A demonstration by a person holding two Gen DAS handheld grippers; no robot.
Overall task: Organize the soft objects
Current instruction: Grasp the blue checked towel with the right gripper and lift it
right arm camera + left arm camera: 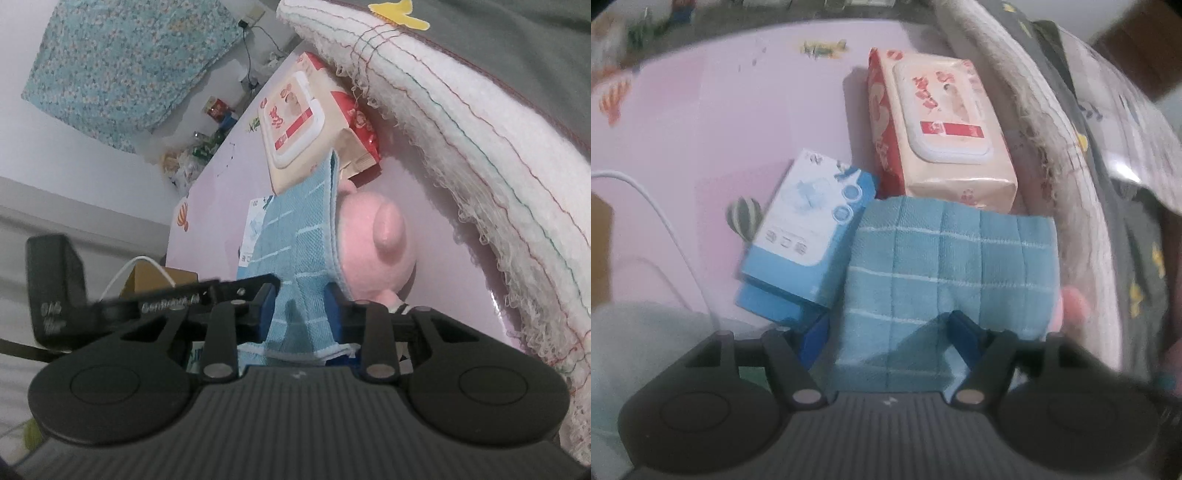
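Observation:
A blue checked towel [942, 258] lies folded on the pink tabletop [701, 129]. My left gripper [890, 336] stands open over its near edge, and the blue fingertips [964, 332] do not press on the cloth. In the right wrist view the towel [295, 236] drapes over a pink plush toy [373, 236]. My right gripper [301, 308] is shut on the towel's near end. A red and cream wet-wipe pack [942, 125] sits just beyond the towel. A blue tissue pack [809, 229] lies to the towel's left.
A thick white fluffy blanket [480, 147] with a grey cover curves along the right side. A white cable [665, 221] crosses the table at the left. A cardboard box [155, 280] stands at the table's left edge, with clutter at the far end.

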